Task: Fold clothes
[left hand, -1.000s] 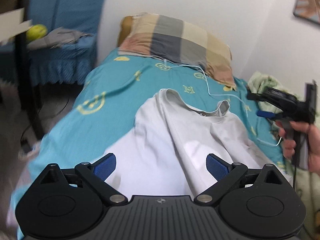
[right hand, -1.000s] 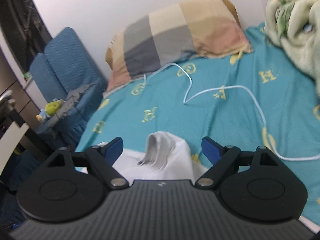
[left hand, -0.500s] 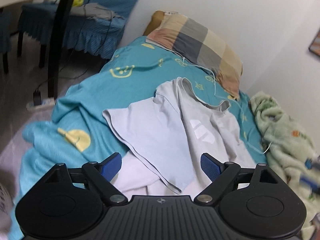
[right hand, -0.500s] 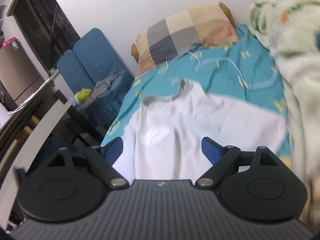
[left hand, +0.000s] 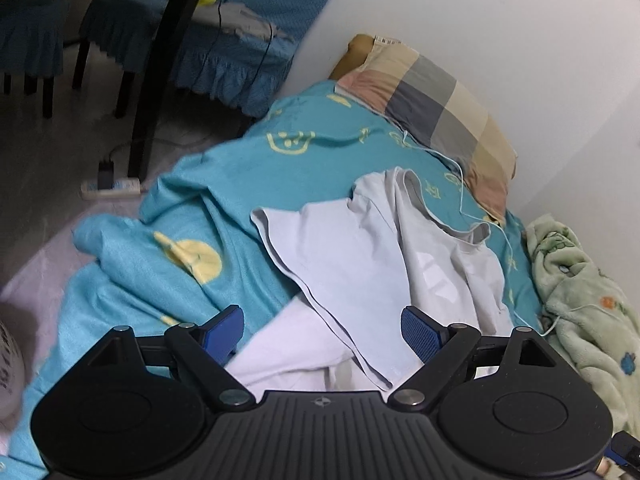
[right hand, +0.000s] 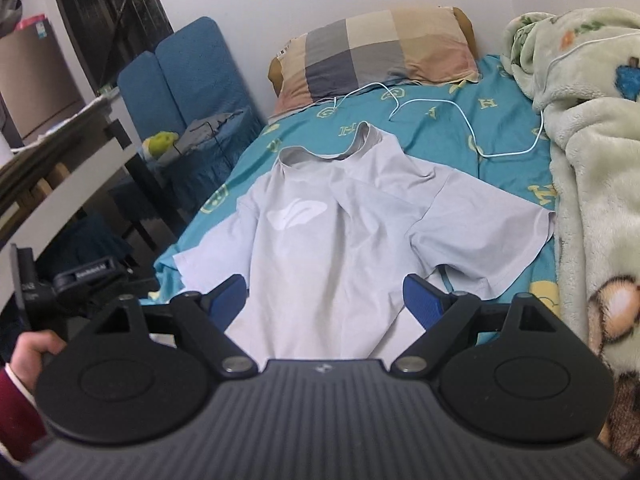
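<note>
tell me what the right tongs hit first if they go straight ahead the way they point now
Probably the grey t-shirt spread on the bed: the open right tongs point along its body toward the collar. Depth is unclear, so they might pass just above the cloth.

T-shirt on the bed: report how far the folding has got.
Done: the light grey T-shirt lies spread face up on the teal bedsheet, collar toward the pillow, both sleeves out. In hand: nothing; the left gripper and right gripper hover open over its lower part, gripping no cloth. Left: every fold; the body is wrinkled and no sleeve is turned in.
</note>
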`<state>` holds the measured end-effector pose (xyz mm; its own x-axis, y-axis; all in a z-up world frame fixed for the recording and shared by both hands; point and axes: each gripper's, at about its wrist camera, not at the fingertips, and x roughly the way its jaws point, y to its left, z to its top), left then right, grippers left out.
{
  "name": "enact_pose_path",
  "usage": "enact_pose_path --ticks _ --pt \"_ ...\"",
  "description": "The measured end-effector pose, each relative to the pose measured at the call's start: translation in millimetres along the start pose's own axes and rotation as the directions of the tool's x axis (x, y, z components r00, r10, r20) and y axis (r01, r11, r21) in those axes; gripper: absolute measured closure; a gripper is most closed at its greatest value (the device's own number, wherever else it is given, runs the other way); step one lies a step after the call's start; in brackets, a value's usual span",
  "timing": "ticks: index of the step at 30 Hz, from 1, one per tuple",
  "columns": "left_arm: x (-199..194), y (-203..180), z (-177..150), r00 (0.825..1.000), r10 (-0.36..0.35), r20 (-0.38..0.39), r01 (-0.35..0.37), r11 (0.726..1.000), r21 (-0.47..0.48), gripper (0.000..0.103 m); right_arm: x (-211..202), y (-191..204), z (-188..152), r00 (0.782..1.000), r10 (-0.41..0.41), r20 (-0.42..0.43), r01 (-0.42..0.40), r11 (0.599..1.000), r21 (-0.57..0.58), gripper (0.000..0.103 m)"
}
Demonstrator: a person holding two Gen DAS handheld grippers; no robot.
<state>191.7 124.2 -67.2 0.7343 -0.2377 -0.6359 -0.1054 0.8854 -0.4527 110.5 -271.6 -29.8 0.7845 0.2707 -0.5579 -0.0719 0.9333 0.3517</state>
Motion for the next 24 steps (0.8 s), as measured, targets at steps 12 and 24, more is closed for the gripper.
enact_pose_path --ticks 12,24 --pt "6 0 -3 1.0 0.024 0.003 -0.024 1.0 -0.016 0.015 3 0 -1 1.0 0.025 -0.014 -0.025 1.0 -0.007 0.016" --pt "33 17 13 0.997 0.075 -0.011 -0.075 0.996 -0.054 0.017 21 -11 -12 0.998 -0.01 -0.055 0.011 1.0 0.01 0.016"
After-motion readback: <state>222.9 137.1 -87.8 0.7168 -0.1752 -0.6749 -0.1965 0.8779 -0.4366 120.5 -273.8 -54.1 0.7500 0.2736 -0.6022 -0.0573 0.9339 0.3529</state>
